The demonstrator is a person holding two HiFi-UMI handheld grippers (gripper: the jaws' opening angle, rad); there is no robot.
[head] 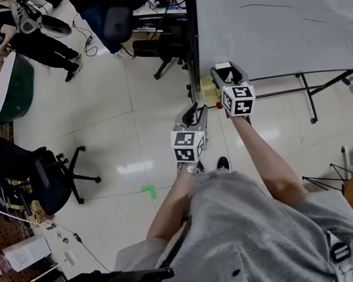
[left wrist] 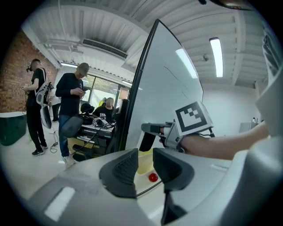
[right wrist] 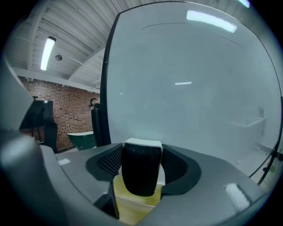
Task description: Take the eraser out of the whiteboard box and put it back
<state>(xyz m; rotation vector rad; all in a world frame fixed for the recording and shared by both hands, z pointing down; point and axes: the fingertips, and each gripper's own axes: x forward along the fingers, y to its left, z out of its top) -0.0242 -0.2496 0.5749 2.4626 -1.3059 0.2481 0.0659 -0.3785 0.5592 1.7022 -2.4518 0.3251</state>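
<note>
My right gripper (right wrist: 141, 165) is shut on the eraser (right wrist: 141, 170), a black block with a white top that stands upright between the jaws. It hangs just above the pale yellow whiteboard box (right wrist: 132, 205) at the whiteboard's lower left edge. In the left gripper view the right gripper (left wrist: 150, 132) holds the dark eraser (left wrist: 147, 142) over the box (left wrist: 144, 162), and a small red ball (left wrist: 153, 177) lies beside the box. My left gripper (left wrist: 145, 165) stands open and holds nothing, just short of the box. The head view shows both grippers, left (head: 193, 111) and right (head: 222, 73), by the box (head: 207, 92).
The whiteboard (head: 275, 8) fills the right, on a black stand with legs (head: 308, 93) across the floor. A black office chair (head: 43, 178) stands at left and another (head: 161, 46) behind the board. People (left wrist: 70, 114) stand at the back beside a green tub (head: 12, 90).
</note>
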